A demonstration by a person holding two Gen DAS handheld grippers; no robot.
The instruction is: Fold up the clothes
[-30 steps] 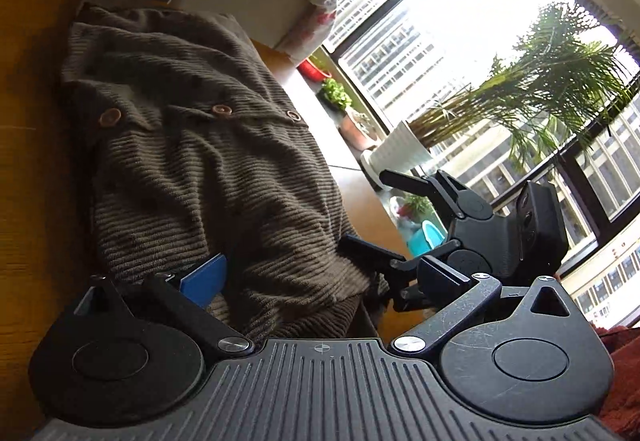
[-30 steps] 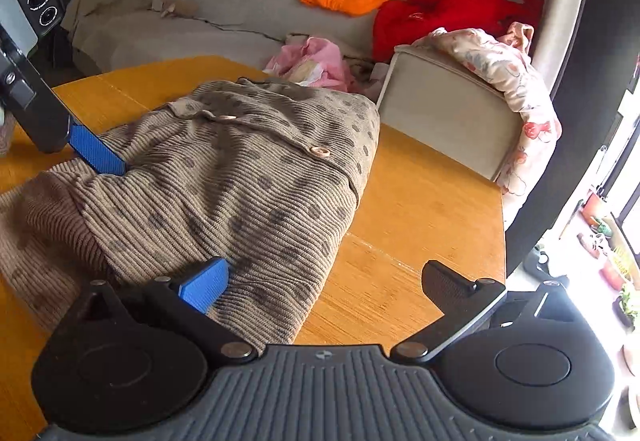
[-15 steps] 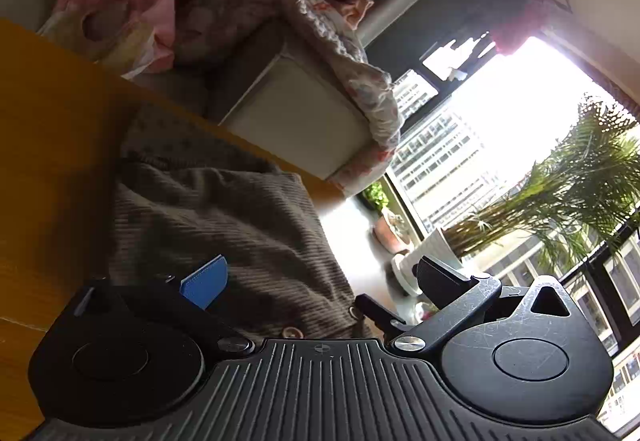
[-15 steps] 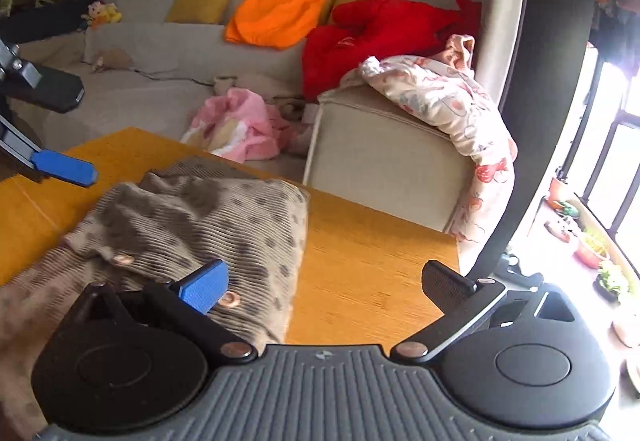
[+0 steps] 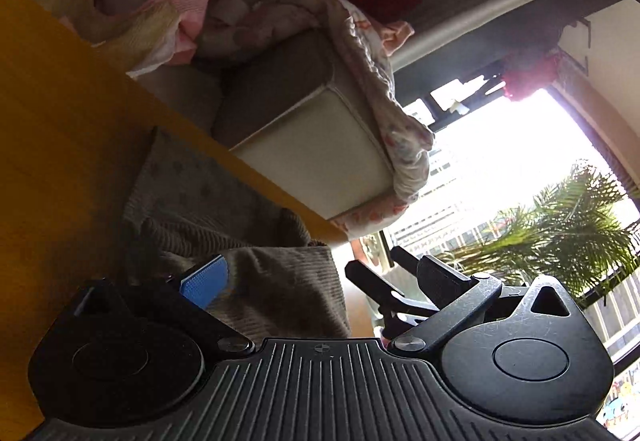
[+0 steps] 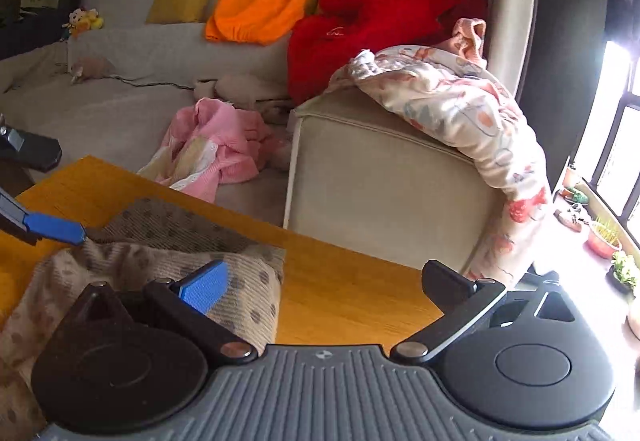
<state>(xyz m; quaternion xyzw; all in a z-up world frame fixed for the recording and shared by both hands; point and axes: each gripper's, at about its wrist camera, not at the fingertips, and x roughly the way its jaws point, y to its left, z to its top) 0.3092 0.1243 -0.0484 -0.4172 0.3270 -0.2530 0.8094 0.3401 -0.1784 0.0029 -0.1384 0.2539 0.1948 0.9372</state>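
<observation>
Your cardigan [image 6: 160, 261] lies bunched near the worktop [image 6: 352, 293] far edge, with bare wood to its right. Both grippers, left [image 5: 320, 277] and right [image 6: 324, 277], gape wide, holding nothing. Beyond the cardigan stands a beige sofa [image 6: 380, 185]; a window [image 5: 500, 161] glares right of it.

Each gripper has a grey ribbed body with a small cross mark at its centre. The left gripper [image 5: 322, 277] and the right gripper [image 6: 324, 281] both carry two round black discs, black finger arms with silver screws, and a blue pad [image 6: 204, 287] on one fingertip.
</observation>
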